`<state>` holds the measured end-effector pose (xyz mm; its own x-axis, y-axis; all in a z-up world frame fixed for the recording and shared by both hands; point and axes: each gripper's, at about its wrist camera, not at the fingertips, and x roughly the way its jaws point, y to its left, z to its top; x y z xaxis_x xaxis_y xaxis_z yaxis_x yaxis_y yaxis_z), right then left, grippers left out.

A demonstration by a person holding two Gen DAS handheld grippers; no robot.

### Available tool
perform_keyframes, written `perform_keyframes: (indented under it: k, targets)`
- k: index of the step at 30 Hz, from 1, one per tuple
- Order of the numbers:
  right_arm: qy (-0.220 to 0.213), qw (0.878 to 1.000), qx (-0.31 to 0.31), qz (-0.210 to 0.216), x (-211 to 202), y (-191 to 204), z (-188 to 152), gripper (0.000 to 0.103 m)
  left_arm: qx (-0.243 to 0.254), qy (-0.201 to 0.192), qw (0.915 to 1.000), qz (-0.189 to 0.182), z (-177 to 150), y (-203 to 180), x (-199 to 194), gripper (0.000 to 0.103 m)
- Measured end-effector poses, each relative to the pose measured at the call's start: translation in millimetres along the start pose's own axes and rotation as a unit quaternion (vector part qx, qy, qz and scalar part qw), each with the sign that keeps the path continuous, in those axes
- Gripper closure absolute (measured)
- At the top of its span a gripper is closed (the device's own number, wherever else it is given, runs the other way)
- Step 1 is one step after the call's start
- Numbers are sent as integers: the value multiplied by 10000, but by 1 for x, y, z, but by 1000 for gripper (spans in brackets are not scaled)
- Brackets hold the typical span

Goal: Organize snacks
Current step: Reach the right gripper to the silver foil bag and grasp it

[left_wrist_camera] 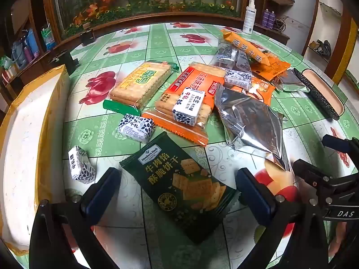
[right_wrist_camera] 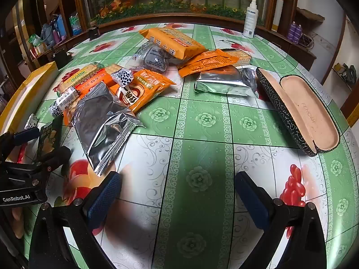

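Fingers (left_wrist_camera: 105, 186): spread wide on both grippers, nothing pinched.
Green packet (left_wrist_camera: 179, 186): "Member's Mark" is printed; glossy, flat.
Case (right_wrist_camera: 309, 112): "HENGSI"-like lettering, unclear.

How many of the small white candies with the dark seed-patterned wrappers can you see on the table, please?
4: one near the box, one beside the green-ended crackers, one atop the orange cracker pack, one farther back. More may be hidden.

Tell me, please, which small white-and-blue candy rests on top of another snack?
The candy lying on the orange cracker pack; the others beside it sit on the tablecloth.
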<state>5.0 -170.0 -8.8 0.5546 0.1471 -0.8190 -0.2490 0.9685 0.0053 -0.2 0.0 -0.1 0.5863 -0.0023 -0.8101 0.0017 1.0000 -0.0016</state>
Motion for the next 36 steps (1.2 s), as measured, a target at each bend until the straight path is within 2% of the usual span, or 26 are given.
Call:
perform_keyframes:
  k: [1,6,10,14,16,18,20,22,25,29,30,33,36]
  targets:
    - [-16,10000,-11,-20,0,0,0,1,-1,111,9999,-7,0,0,0,0]
    - [-26,10000,28,-18,-2,1,-3,1,8,106,9999,-10,5,0,4,0]
    - [-2,10000,5,-29,0,1,1,1,46,-30,10000,-30,-3,0,-3,0]
    - [83,9997,-188,160,-3,8,-2,1,42,-25,9999,-136,-11,1,-12,0]
    - [123,9989,-195,399,-6,9,-1,1,-66,-118,9993,-348,-15,9,-26,0]
    - [0,9965,21,839,-17,5,3,1,-74,-164,9989,-423,-17,17,-38,0]
    - [-128,9940,51,1086,-27,5,8,0,-95,-241,9991,-332,-13,22,-47,0]
    - [-390,9898,-30,1367,-34,8,17,0,-187,-339,9986,-371,-13,33,-59,0]
    - [-551,9830,171,1743,-31,14,32,0,-383,-337,9979,-407,-11,49,-67,0]
    - [-261,9723,408,2288,-15,24,53,1,-440,-353,9978,-353,-11,60,-76,0]
    - [-130,9728,253,2300,-10,30,61,1,-458,-325,9977,-379,-11,62,-77,0]
    - [-155,9794,-409,1974,-6,46,80,1,-502,-241,9973,-476,-15,63,-79,0]
    - [-138,9736,-1333,1848,-3,64,86,1,-542,-114,9965,-624,-16,55,-78,0]
